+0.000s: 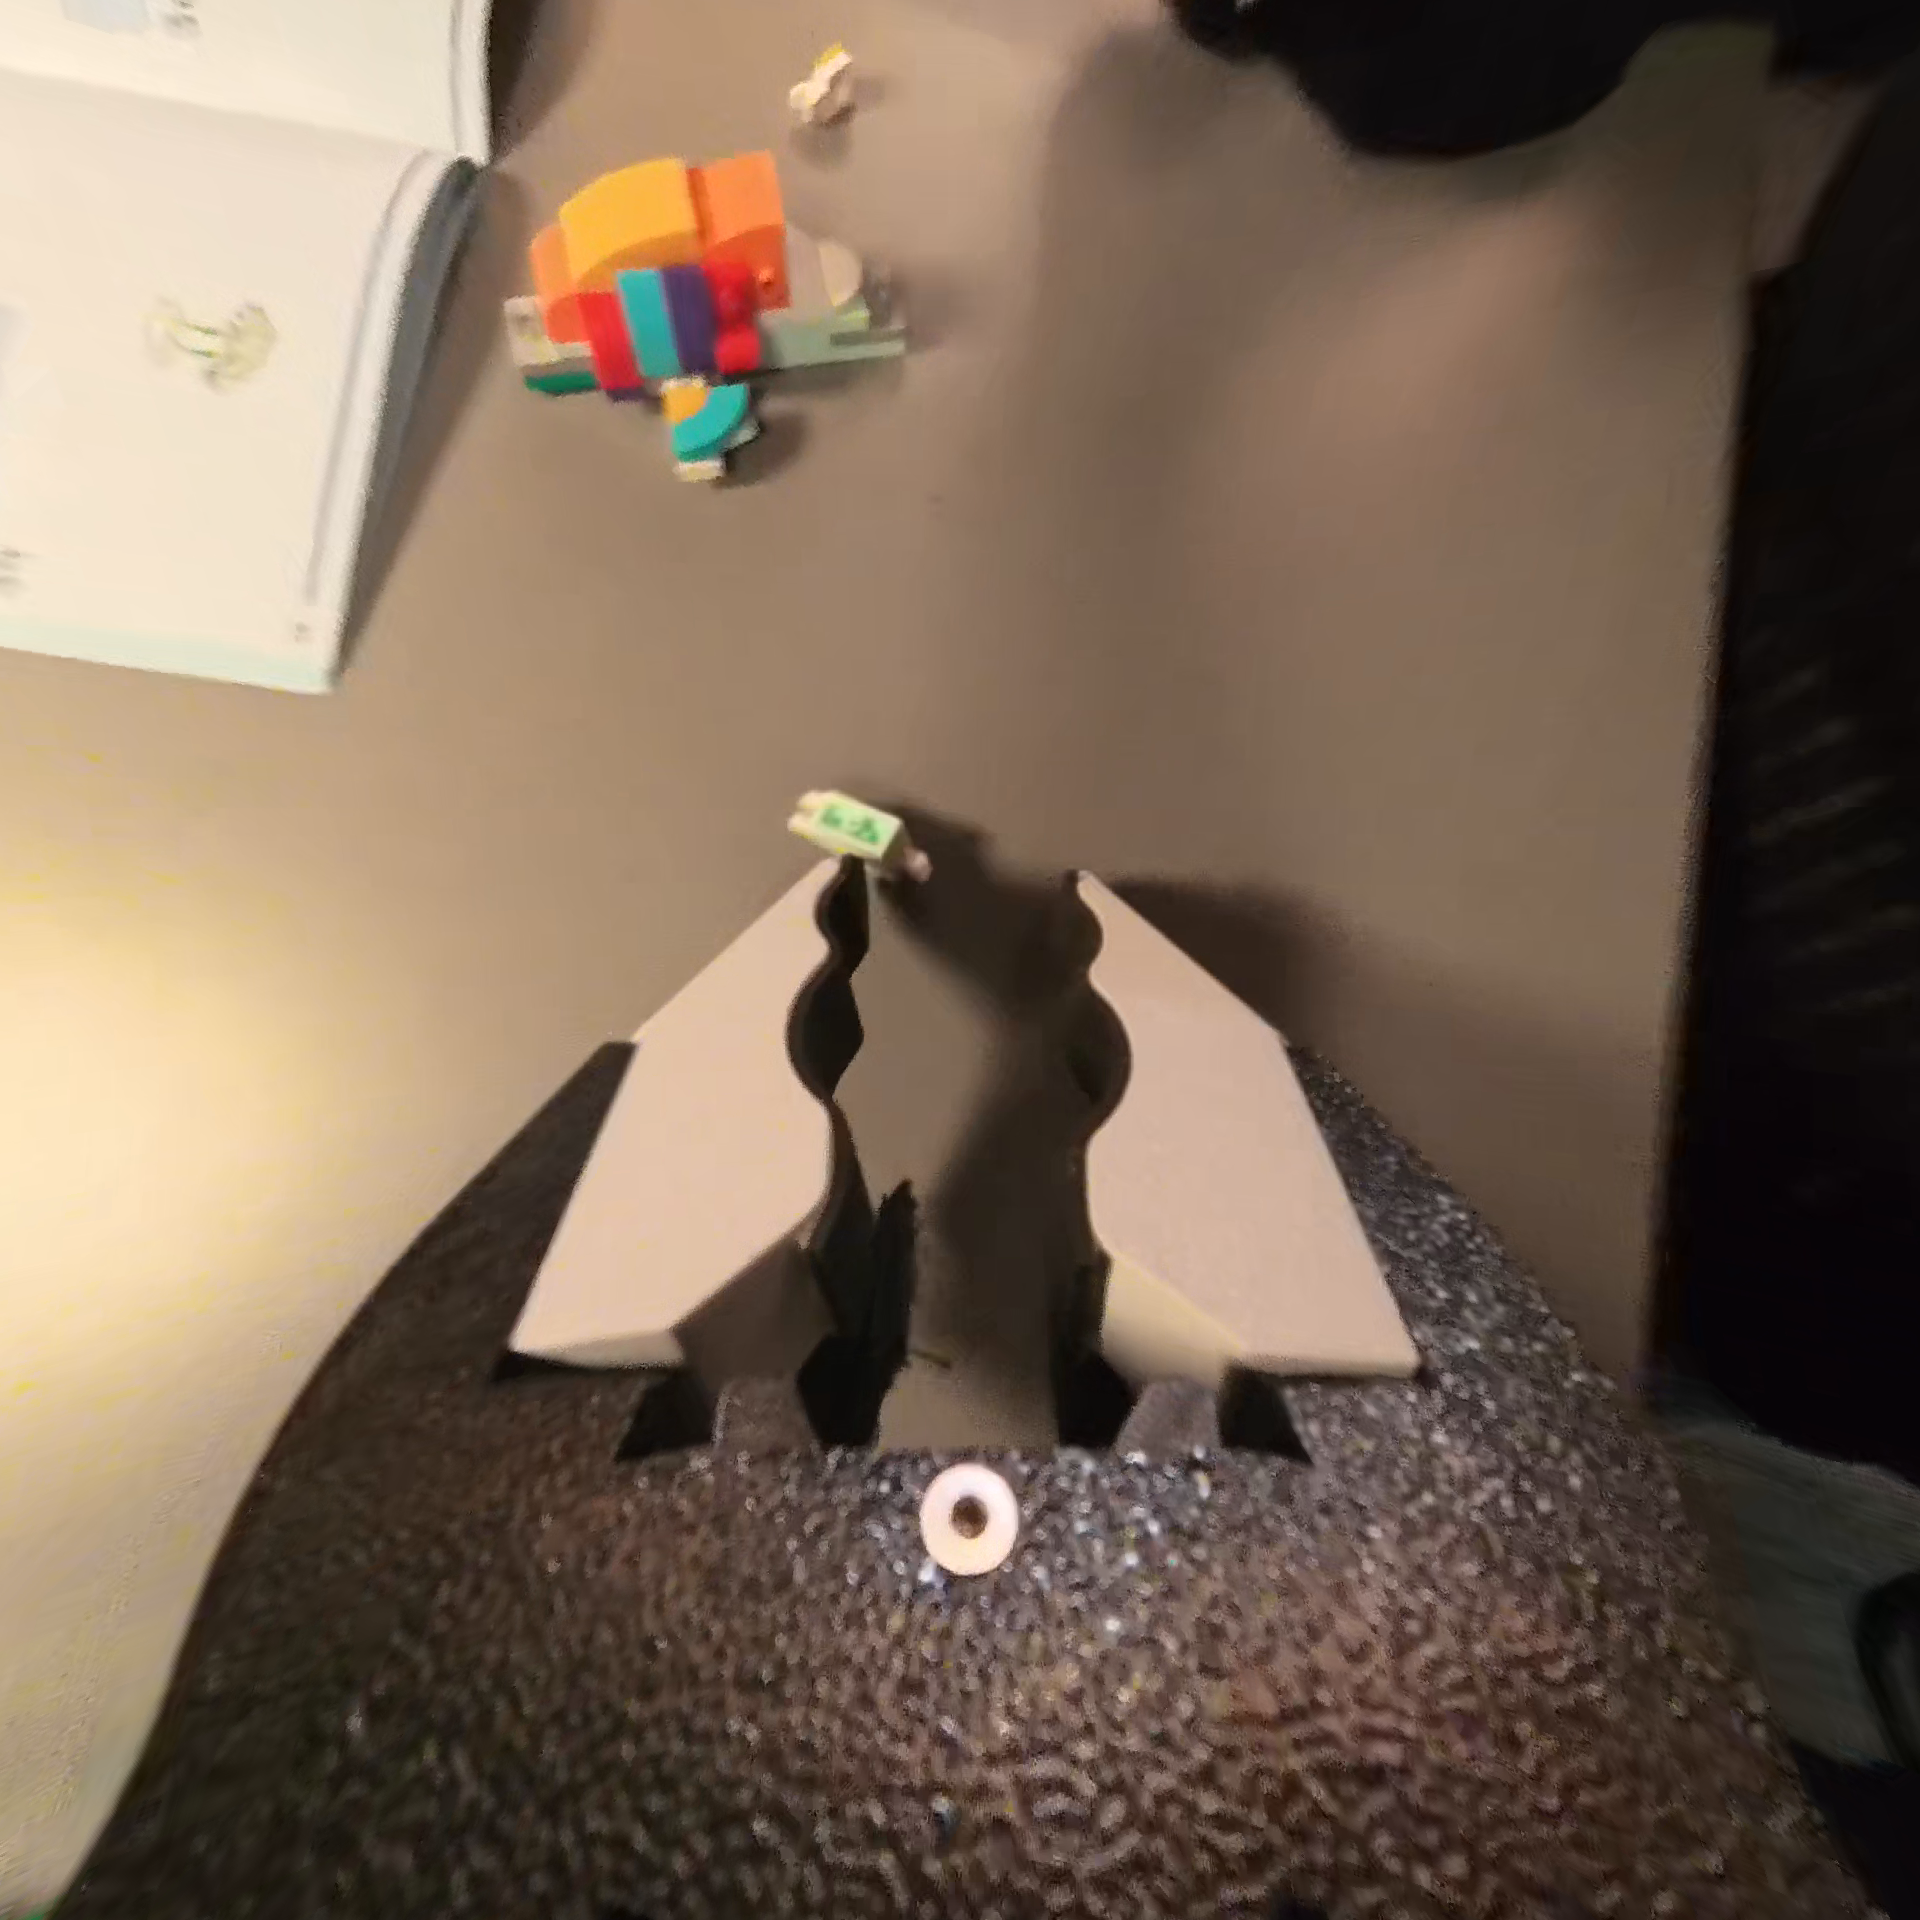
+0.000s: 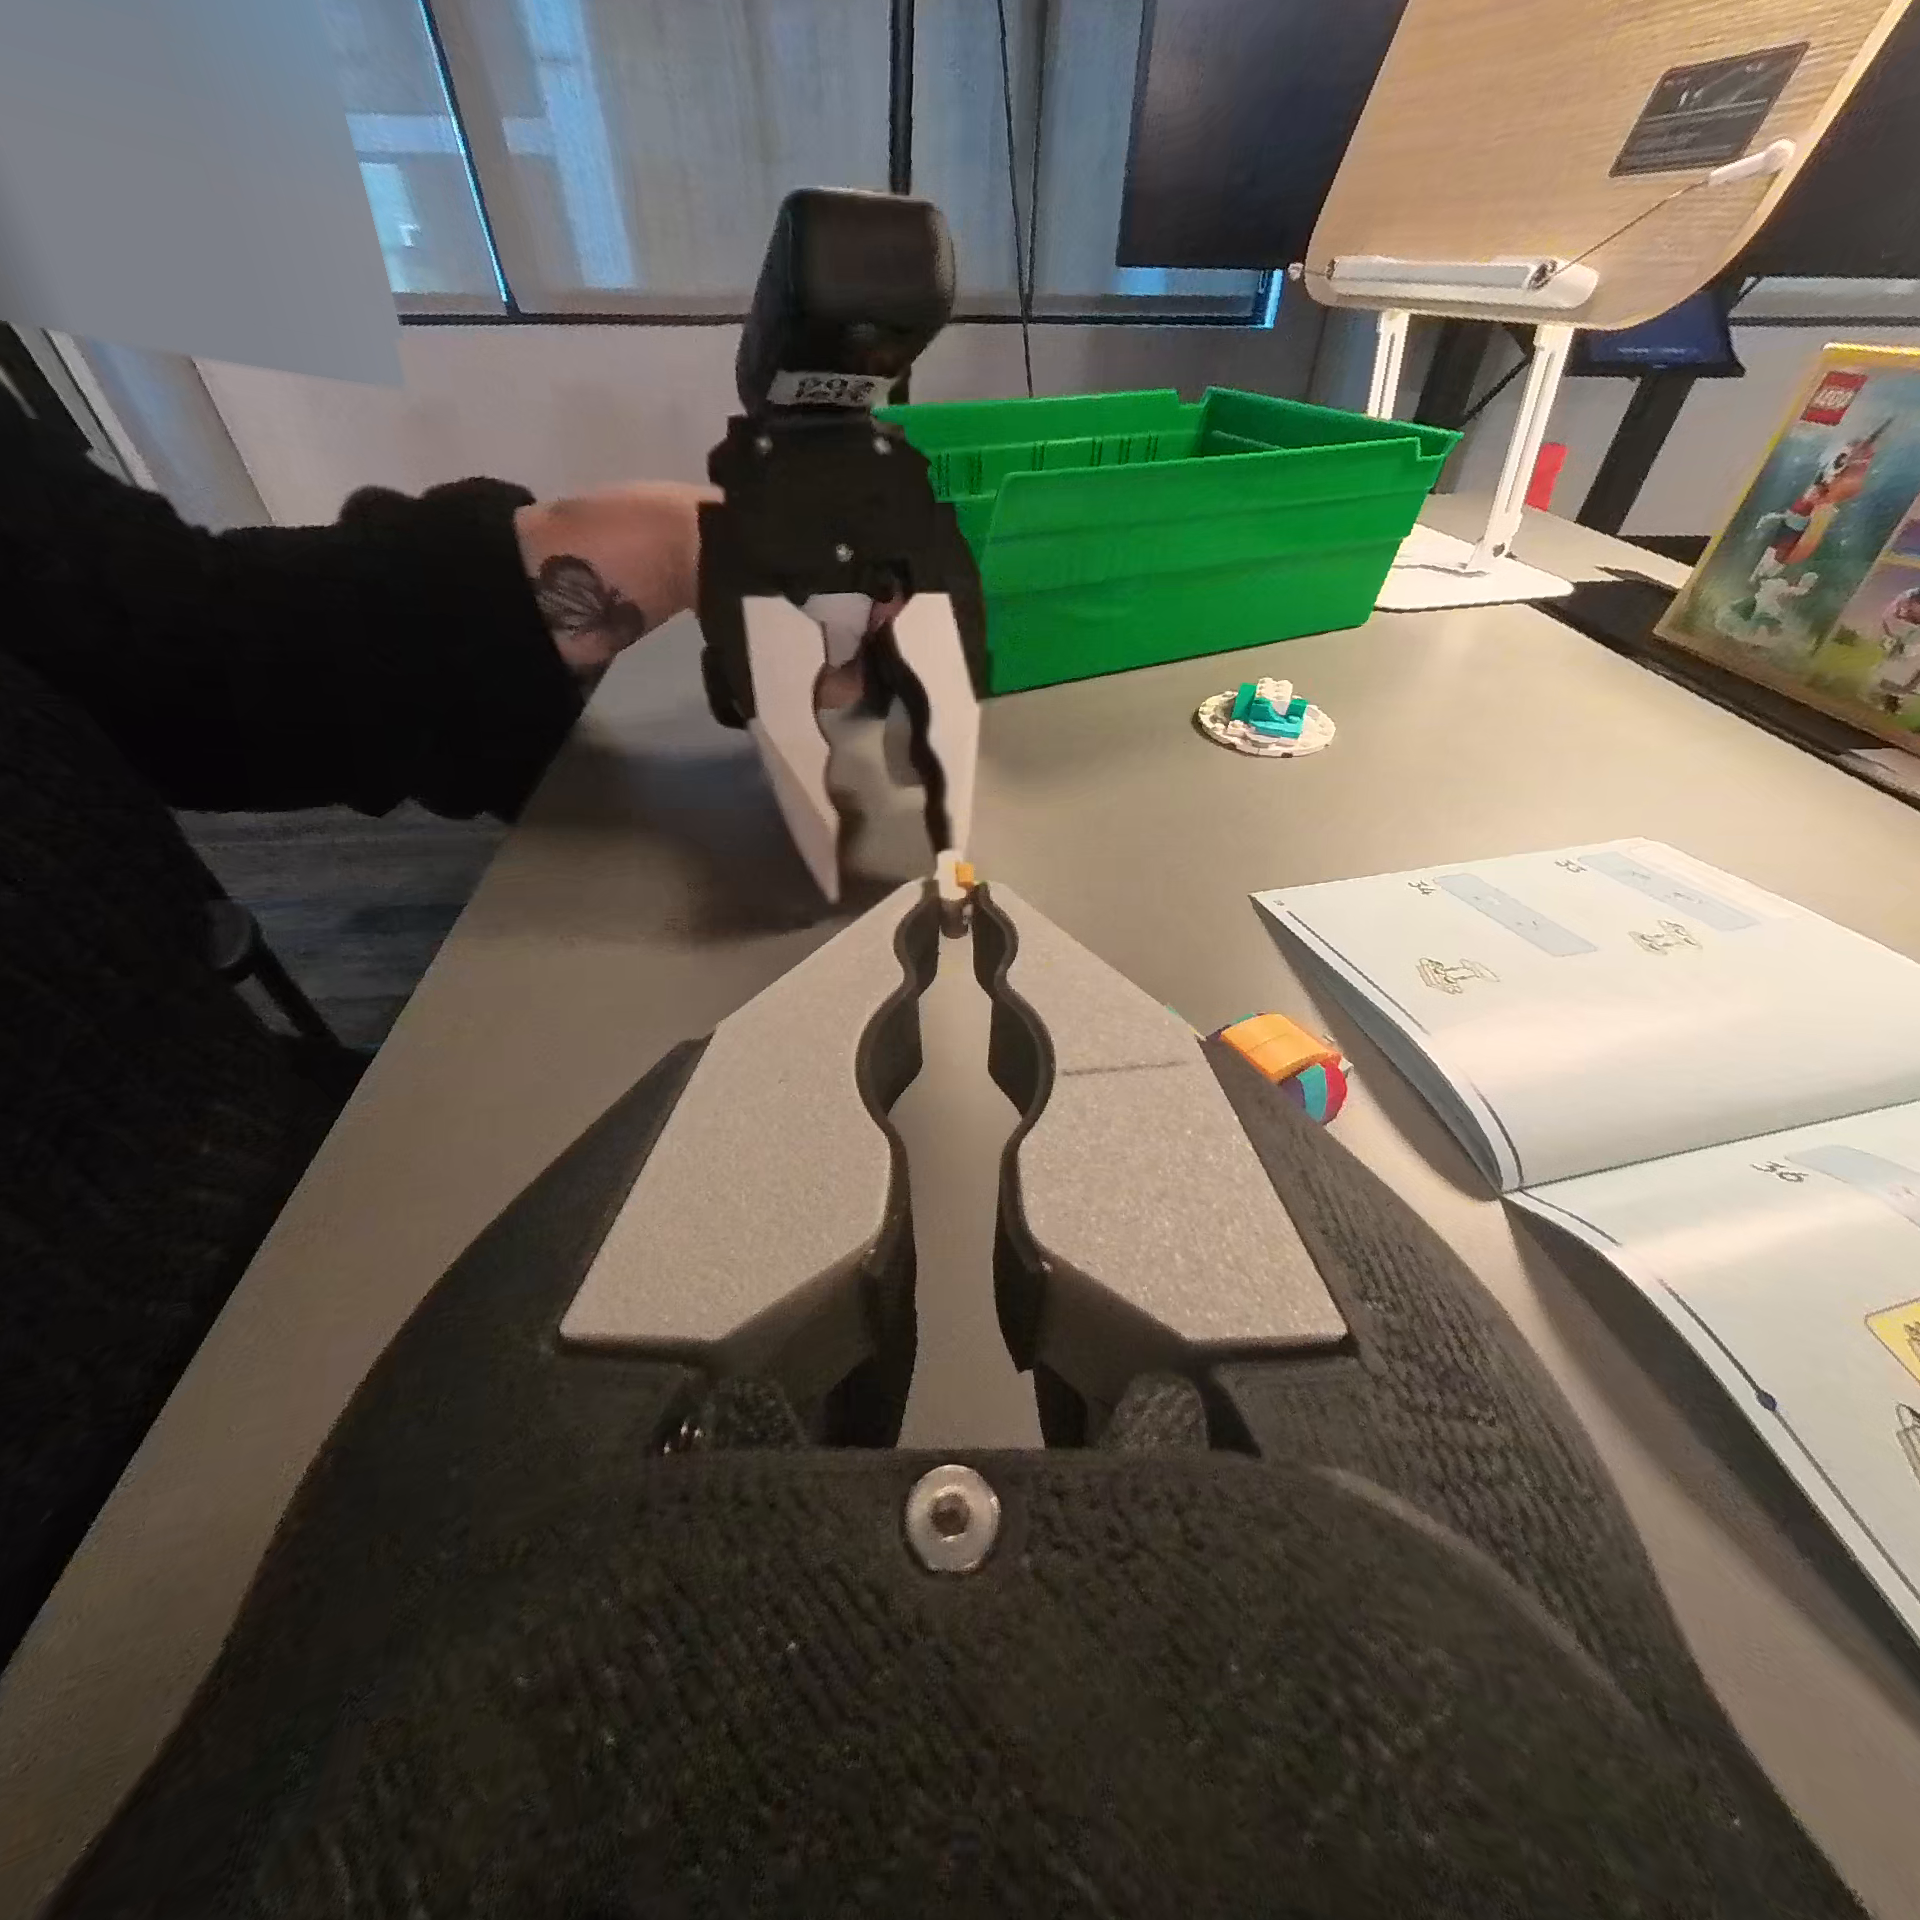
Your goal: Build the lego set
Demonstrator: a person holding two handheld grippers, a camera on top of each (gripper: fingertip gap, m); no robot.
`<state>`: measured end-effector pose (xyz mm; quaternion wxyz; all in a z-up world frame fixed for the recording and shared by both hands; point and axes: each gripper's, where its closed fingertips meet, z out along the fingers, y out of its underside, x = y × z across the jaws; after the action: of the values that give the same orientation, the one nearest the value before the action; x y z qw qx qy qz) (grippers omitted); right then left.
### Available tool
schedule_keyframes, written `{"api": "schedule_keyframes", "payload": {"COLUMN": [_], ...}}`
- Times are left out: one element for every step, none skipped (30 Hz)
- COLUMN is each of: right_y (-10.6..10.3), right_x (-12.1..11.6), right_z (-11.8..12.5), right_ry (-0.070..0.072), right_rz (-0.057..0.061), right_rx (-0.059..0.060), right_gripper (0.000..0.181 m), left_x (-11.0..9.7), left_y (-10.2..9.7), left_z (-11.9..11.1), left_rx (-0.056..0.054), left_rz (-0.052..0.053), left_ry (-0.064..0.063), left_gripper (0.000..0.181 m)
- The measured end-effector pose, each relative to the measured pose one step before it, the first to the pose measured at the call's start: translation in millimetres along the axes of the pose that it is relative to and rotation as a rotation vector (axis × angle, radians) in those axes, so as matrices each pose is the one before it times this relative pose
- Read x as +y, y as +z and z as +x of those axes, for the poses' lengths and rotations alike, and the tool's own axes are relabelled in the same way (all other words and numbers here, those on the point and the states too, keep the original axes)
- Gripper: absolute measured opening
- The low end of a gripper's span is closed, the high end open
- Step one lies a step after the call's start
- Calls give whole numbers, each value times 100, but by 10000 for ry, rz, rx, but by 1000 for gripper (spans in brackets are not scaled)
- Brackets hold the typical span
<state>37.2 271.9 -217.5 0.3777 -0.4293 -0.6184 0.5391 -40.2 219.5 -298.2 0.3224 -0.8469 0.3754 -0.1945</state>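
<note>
My right gripper [image 2: 954, 891] is nearly shut, with a small white-and-orange piece [image 2: 951, 878] between its tips. My left gripper [image 1: 956, 881] is open and empty and points down at the grey table [image 1: 1247, 571]. A small white piece with a green face [image 1: 847, 836] lies at its left fingertip. In the right wrist view the left gripper [image 2: 899, 868] stands just beyond my right tips, one finger over the small piece. The colourful part-built model [image 1: 686, 291] lies farther off and shows beside my right finger [image 2: 1288, 1049].
An open instruction booklet [image 2: 1558, 997] lies on the right, also seen in the left wrist view [image 1: 208, 343]. A green bin [image 2: 1143, 540], a round white plate with teal bricks [image 2: 1265, 719], the set's box [image 2: 1818, 551] and a stand [image 2: 1507, 208] are at the back. A loose white piece [image 1: 821, 88] lies beyond the model. Spacing between my two grippers at the tips: around 12 cm.
</note>
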Motion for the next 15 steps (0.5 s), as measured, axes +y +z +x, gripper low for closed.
{"api": "schedule_keyframes", "payload": {"right_y": [-47,-77,-72,-69,-58,-47,-21,3,19,16,35,25,19,13,16], "right_x": [-58,-87,-64,-45,-49,-19,22,50,78,65,90,80,54,50,42], "right_z": [81,111,109,104,85,77,48,7,10,18,-19,-12,-8,-26,-26], "right_ry": [74,105,128,124,97,67,41,26,23,31,48,45,44,48,41], "right_rz": [57,73,61,51,44,21,-10,-39,-54,-52,-66,-51,-39,-35,-30], "right_rx": [4,6,-3,-11,-5,6,5,-5,4,7,-19,-17,-19,-27,-31], "right_gripper": [4,4,4,4,4,4,4,4,4,4,4,4,4,4,4], "left_x": [-349,-114,1,-118,-291,-324,-286,-291,-285,-177,-26,117,204,297,284], "left_y": [146,220,231,141,-47,-202,-263,-222,-127,6,114,179,225,262,271], "left_z": [1010,834,686,294,-265,-539,-631,-582,-445,-357,-240,-125,-5,164,173], "left_rx": [494,371,276,22,-291,-380,-330,-238,-132,-77,-55,-50,-17,89,118], "left_rz": [136,-20,-99,-16,122,176,179,192,174,94,-7,-83,-123,-180,-174], "left_ry": [-358,-257,-55,158,265,231,99,-7,-79,-93,46,249,367,400,363], "left_gripper": [38,41,44,44,44,44,44,47,48,48,48,45,43,41,40]}}
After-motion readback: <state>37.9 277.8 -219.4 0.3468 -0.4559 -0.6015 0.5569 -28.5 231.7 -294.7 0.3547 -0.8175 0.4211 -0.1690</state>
